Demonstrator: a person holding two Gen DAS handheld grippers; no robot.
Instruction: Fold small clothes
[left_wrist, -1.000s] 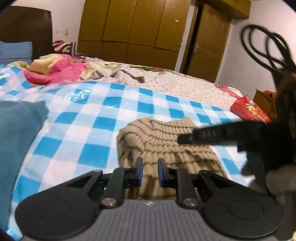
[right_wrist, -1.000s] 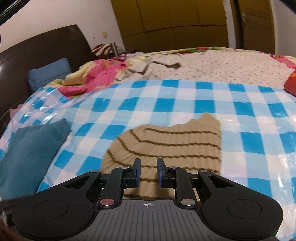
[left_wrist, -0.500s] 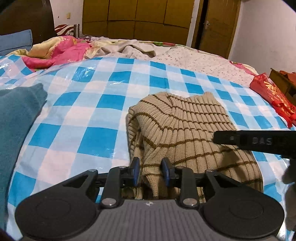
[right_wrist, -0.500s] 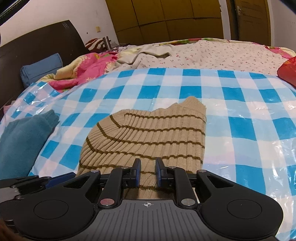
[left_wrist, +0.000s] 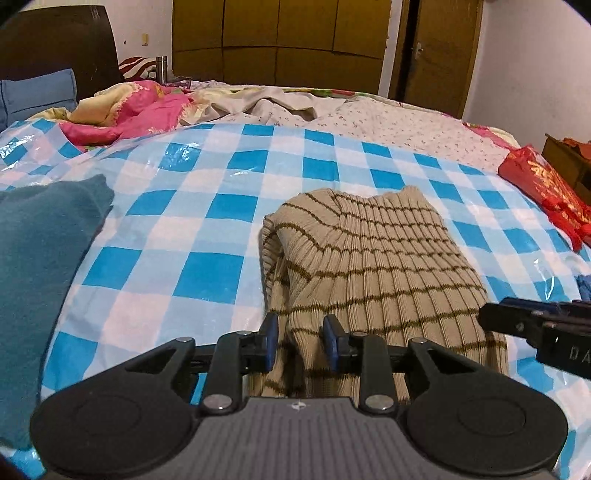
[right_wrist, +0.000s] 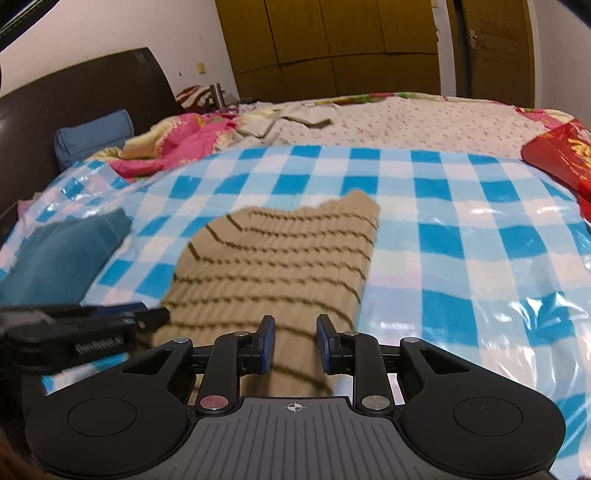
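Folded teal garment lay at the left edge of the blue-and-white checked plastic sheet spread over the bed. Behind it, toward the far left corner, there was a crumpled pink blanket and 1 blue pillow against the dark headboard.

Left gripper sat low over the near left part of the sweater, pointing down at it. Its jaws had just been opening and stood partly apart. A raised fold of the knit lay between the 2 blue pads. The pads did not look pressed on it, so nothing was held.

Beige ribbed sweater with thin brown stripes lay flat in the middle of the checked sheet, nearer the front edge. It was folded into a narrow stack with the layered edges showing down its left side. Its far end was notched and pointed toward the wardrobe. It was well apart from the teal garment.

Right gripper hovered over the near right part of the sweater, close to its right edge. Its jaws had just been opening too and showed a modest gap. Sweater fabric was seen through the gap, lying below the pads and not pinched. The right wrist view was motion-blurred, so I could not tell whether the fingertips touched the knit. The 2 grippers were side by side at the sweater's near end.

Red bag with gold print lay at the right edge of the bed, off the checked sheet.
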